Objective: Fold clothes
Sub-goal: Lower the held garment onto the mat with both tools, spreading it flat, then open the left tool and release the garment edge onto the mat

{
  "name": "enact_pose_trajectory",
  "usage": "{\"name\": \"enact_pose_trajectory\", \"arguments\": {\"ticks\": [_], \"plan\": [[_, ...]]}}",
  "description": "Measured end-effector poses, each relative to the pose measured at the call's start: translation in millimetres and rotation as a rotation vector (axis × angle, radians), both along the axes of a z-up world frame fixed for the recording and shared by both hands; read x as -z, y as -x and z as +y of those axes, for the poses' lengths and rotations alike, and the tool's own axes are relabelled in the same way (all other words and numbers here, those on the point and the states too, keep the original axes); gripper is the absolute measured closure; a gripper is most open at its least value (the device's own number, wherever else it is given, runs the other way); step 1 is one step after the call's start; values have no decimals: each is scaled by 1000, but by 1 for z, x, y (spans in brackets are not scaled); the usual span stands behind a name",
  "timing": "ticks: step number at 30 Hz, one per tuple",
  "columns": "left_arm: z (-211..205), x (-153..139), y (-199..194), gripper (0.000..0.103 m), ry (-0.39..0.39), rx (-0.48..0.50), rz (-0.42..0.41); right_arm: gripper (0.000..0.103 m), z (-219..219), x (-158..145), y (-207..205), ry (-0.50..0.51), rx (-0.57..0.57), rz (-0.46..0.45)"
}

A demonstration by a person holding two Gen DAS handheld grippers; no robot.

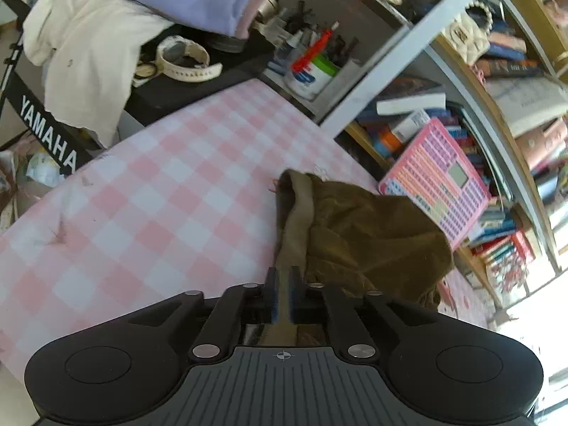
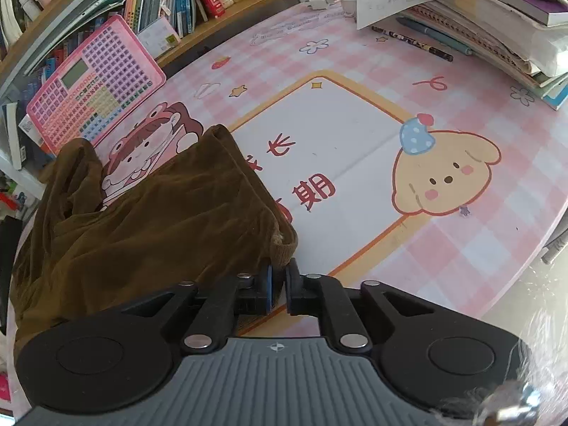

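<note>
Garment: one brown garment (image 2: 149, 220) is lying bunched on the pink checked table (image 1: 149, 191), partly lifted.
Left claw (image 1: 283, 293): it is pinching a strip of the garment's edge between nearly closed pads.
Right claw (image 2: 278, 285): it is gripping a hemmed corner, jaws narrow.
Relation: the cloth is stretching forward from both claws, its bulk lying between them; neither is nearer.
Surroundings: one pink keyboard toy (image 2: 96, 85) is leaning against the bookshelf (image 1: 504, 163).
</note>
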State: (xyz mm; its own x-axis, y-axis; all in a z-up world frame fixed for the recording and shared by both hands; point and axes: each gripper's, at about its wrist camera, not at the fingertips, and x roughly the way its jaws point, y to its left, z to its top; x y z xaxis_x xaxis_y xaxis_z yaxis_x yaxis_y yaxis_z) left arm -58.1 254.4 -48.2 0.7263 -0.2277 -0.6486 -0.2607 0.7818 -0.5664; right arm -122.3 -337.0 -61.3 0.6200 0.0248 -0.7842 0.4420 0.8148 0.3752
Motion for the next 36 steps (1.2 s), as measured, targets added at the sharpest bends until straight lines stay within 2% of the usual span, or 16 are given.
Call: {"name": "enact_pose_trajectory", "arguments": {"ticks": [3, 5, 7, 12, 14, 16, 20, 22, 23, 27, 31, 36], "plan": [[-7, 3, -1, 90, -9, 23, 11, 91, 1, 1, -1, 7, 14, 2], [-13, 11, -2, 72, -9, 31, 29, 91, 1, 1, -1, 13, 18, 1], [-19, 18, -3, 69, -8, 38, 46, 91, 1, 0, -3, 21, 18, 1], [-27, 31, -14, 74, -13, 27, 76, 96, 4, 1, -7, 39, 11, 2], [-29, 35, -16, 97, -10, 19, 84, 97, 5, 1, -8, 43, 6, -3], [-29, 29, -13, 102, 2, 15, 57, 97, 6, -3, -6, 45, 17, -13], [-19, -16, 3, 102, 21, 28, -92, 98, 4, -35, 8, -13, 30, -130], [-11, -28, 9, 102, -8, 32, -103, 98, 5, -45, 16, -40, 25, -140], [-8, -30, 12, 101, -24, 35, -101, 98, 7, -45, 18, -53, 26, -124], [-6, -7, 21, 101, -95, 60, -16, 98, 14, -13, 27, -84, 41, 21], [-3, 15, 29, 98, -161, 86, 62, 97, 20, -4, 29, -65, 46, 57], [0, 19, 26, 92, -173, 104, 66, 96, 25, -4, 25, -43, 66, 75]]}}
